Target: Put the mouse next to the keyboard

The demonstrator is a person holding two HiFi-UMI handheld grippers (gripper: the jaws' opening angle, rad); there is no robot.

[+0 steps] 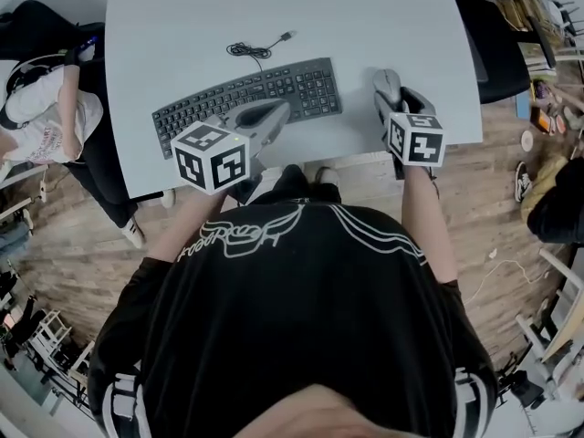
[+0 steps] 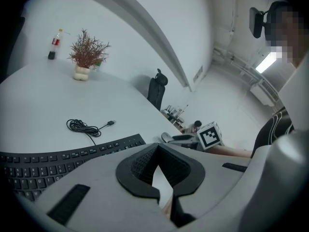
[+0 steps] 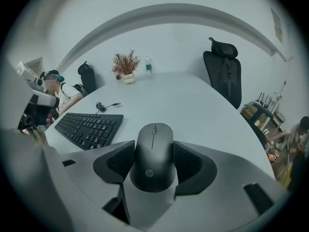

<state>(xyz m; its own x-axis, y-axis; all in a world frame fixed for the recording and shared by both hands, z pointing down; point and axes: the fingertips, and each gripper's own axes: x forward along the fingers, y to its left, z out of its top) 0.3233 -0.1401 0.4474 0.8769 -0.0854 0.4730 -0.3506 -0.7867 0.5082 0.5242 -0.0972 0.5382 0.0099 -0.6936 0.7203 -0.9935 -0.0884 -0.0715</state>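
Two grippers in shot: the right gripper [image 3: 153, 149] clamps the mouse [image 3: 154, 166], just right of the keyboard [image 1: 251, 99]; the left gripper [image 2: 155, 151] is pinched shut, empty (over the keys). Looks like set-down: keep it level, release once it rests on the table [image 1: 365, 16]

Matt smooth finish on the dark oval plastic mouse [image 3: 153, 156] and black plastic keyboard [image 1: 251, 99]. The pale table top [image 1: 274, 7] is smooth; brown floor [image 1: 73, 235] wood-grained.

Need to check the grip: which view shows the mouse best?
The right gripper view: the mouse fills its centre, between the right gripper's jaws. The head view shows only its front; the left gripper view shows it small, distant.
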